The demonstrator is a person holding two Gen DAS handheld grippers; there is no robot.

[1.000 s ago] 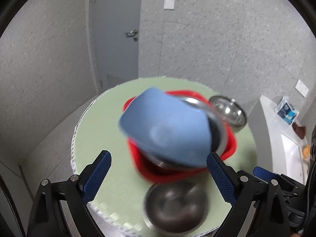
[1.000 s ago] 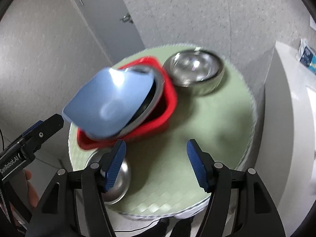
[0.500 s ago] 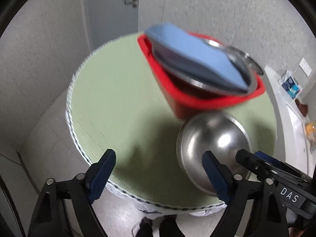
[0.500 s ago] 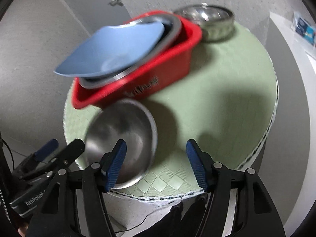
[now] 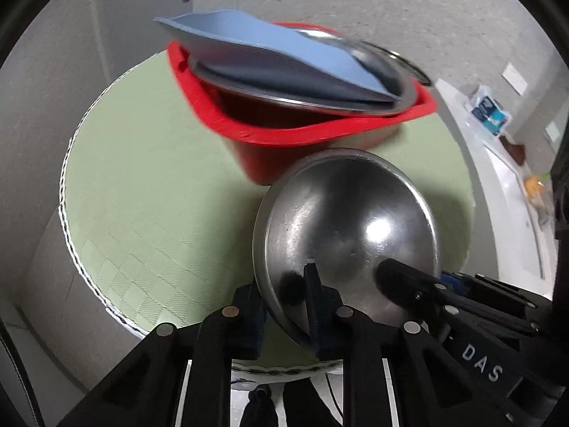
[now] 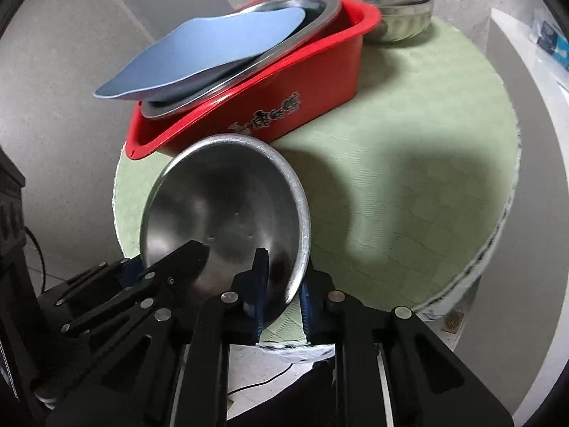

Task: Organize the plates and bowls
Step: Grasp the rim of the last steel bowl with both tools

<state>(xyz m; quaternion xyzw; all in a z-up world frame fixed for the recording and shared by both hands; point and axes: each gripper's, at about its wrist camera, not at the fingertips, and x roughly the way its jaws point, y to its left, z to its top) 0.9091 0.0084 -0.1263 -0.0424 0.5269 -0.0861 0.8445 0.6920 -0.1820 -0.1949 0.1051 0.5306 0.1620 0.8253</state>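
Note:
A steel bowl [image 5: 348, 227] [image 6: 224, 210] stands at the near edge of the round green table [image 5: 142, 185] [image 6: 409, 163]. My left gripper [image 5: 284, 306] is shut on its left rim, one finger inside and one outside. My right gripper [image 6: 281, 295] is shut on its right rim the same way. Behind it a red tub [image 5: 302, 135] [image 6: 284, 99] holds a steel tray [image 5: 320, 99] [image 6: 277, 53] with a blue plate [image 5: 270, 57] [image 6: 206, 49] lying tilted on top. A second steel bowl [image 6: 391, 10] sits behind the tub.
A white counter [image 5: 505, 185] with small packets runs along the right. A grey door and tiled wall stand behind the table. The table's right half [image 6: 426, 192] bears only shadow.
Both grippers moved down and forward to the near steel bowl and shut on its opposite rims; one second ago they were open, higher above the table.

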